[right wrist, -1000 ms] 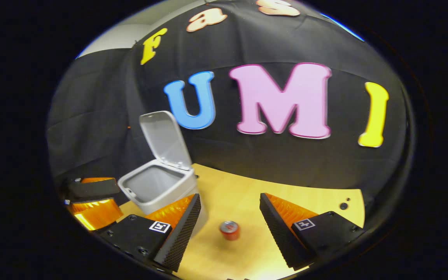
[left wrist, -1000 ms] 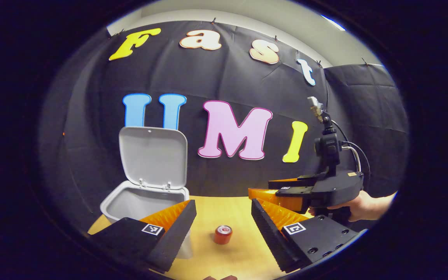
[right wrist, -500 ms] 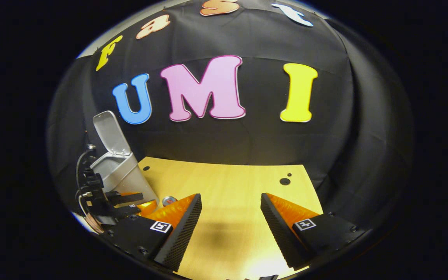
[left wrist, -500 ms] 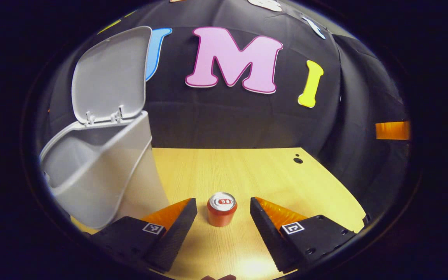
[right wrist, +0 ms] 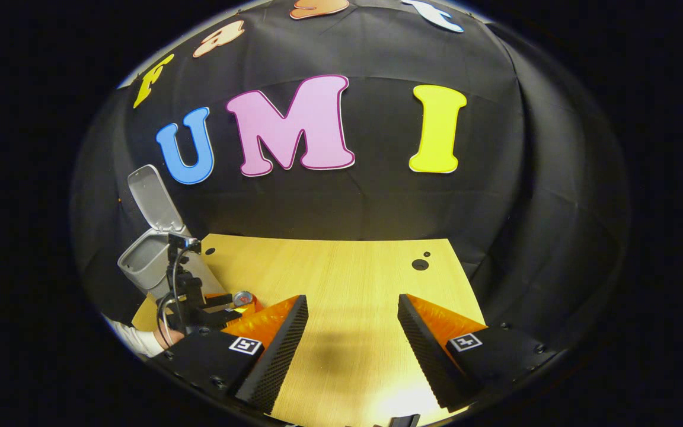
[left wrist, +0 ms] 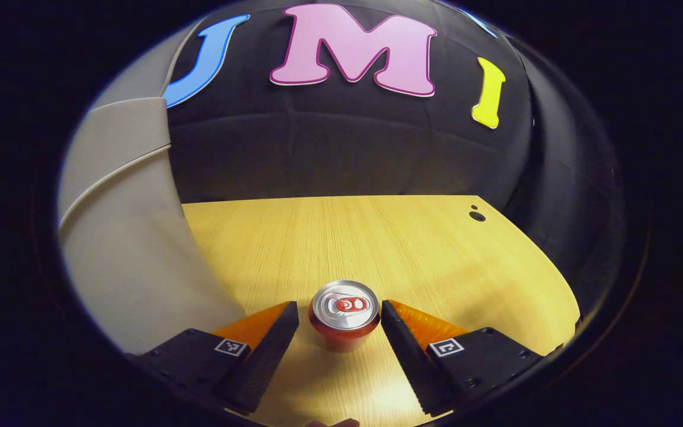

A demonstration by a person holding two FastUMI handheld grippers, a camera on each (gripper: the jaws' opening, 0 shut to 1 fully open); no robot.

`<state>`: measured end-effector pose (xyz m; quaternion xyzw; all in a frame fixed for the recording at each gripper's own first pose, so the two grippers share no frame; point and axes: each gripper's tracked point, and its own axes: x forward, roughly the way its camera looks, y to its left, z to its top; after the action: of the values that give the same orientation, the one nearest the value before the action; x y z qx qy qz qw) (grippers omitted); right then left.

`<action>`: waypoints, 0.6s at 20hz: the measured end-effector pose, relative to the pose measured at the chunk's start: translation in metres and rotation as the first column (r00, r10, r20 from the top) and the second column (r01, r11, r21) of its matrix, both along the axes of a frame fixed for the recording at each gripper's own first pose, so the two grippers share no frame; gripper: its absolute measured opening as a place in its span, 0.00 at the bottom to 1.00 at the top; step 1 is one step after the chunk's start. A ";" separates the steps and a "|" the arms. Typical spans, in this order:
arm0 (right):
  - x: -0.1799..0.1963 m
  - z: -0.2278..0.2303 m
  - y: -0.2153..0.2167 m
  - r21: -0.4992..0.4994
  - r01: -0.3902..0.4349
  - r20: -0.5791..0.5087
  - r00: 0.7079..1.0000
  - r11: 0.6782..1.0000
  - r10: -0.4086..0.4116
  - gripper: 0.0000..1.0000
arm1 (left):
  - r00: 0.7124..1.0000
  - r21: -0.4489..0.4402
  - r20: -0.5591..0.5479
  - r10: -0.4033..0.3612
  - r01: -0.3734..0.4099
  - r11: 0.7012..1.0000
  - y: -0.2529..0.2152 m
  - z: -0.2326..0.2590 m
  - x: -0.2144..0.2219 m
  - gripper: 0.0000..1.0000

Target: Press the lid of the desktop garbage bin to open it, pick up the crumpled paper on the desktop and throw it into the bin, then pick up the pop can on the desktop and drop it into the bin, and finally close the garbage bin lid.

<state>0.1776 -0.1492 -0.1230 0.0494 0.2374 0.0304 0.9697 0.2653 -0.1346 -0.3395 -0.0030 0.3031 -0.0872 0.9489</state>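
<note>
I see the garbage bin [left wrist: 122,237] cut off at the left gripper view's edge, its lid [right wrist: 153,198] raised. The pop can [left wrist: 344,314] stands upright on the desktop [left wrist: 377,237], top up, between my left gripper's [left wrist: 340,317] spread fingers. My right gripper [right wrist: 353,314] hangs open over bare wood.

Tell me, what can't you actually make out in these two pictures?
- Inside of the bin: right gripper view, too small and far off to show what it holds.
- Bin lid and opening: left gripper view, cut off by the picture edge.
- Pop can label: left gripper view, seen from above, side hidden.
- Left gripper contact with the can: cannot tell.
</note>
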 end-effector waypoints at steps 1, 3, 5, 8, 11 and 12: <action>-0.001 -0.002 0.002 -0.008 -0.006 -0.006 1.000 1.000 0.006 0.98 | 1.000 -0.001 -0.011 -0.008 0.008 1.000 -0.004 -0.007 0.004 0.95; -0.002 -0.003 0.006 -0.014 -0.015 -0.015 1.000 1.000 0.015 0.98 | 0.999 -0.003 -0.033 -0.031 0.031 1.000 -0.008 -0.023 0.012 0.96; 0.001 -0.003 0.009 -0.013 -0.017 -0.019 1.000 1.000 0.017 0.98 | 0.997 0.008 -0.034 -0.066 0.066 0.998 -0.007 -0.026 0.014 0.95; 0.000 -0.003 0.012 -0.016 -0.016 -0.016 1.000 1.000 0.016 0.98 | 0.995 0.002 -0.014 -0.094 0.094 0.996 -0.013 -0.016 0.014 0.85; -0.001 0.002 0.015 -0.009 -0.014 -0.009 1.000 1.000 0.014 0.98 | 0.993 -0.020 0.017 -0.119 0.120 0.993 -0.024 0.012 0.007 0.86; -0.001 0.004 0.016 -0.007 -0.013 -0.002 1.000 1.000 0.013 0.98 | 0.991 -0.026 0.030 -0.131 0.131 0.991 -0.029 0.024 0.003 0.86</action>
<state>0.1762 -0.1331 -0.1193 0.0445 0.2390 0.0357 0.9693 0.2679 -0.1634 -0.3156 0.0048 0.2879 -0.1537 0.9452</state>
